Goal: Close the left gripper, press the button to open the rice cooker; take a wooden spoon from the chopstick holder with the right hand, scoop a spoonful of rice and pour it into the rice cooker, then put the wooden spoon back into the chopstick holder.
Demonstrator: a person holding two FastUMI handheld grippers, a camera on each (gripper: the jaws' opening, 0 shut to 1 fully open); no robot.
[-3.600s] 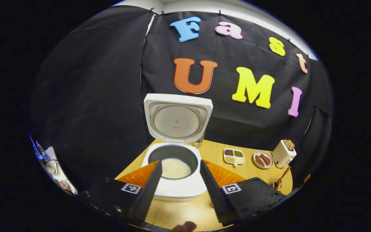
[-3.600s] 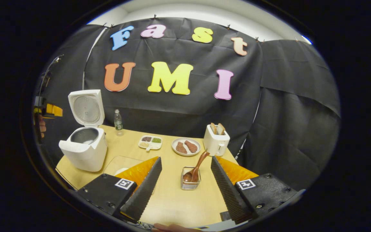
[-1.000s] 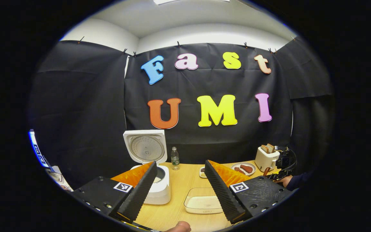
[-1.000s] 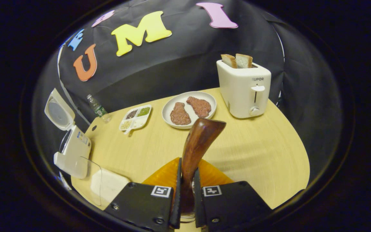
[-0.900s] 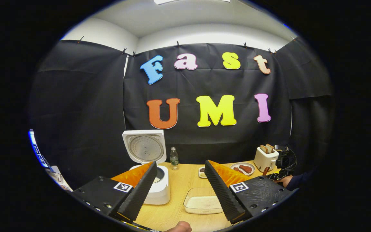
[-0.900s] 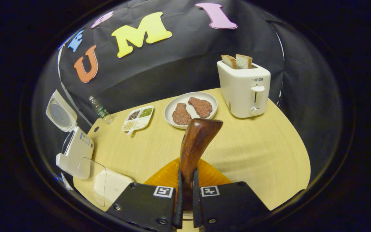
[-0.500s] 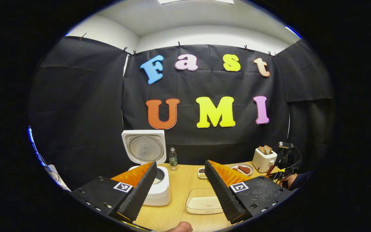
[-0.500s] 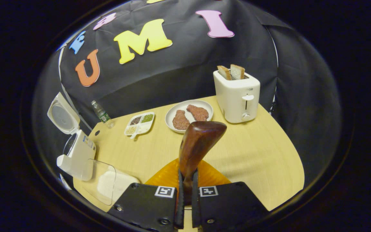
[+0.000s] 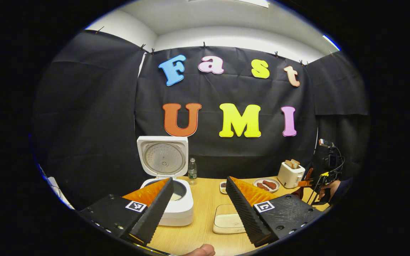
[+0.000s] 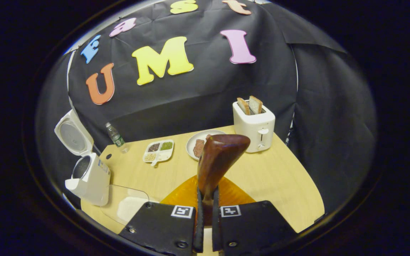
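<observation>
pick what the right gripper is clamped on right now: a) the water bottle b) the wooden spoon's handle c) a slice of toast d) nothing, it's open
b: in the right gripper view the right gripper has both fingers pressed against the handle of the wooden spoon, which rises between them above the table.

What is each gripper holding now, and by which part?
The right gripper holds the wooden spoon by its handle, between both fingers. The left gripper holds nothing.

white plastic rice cooker (image 9: 169,199) | dark brown wooden spoon (image 10: 217,160) | cream toaster (image 10: 255,126) | pale wood-grain table (image 10: 276,177)
</observation>
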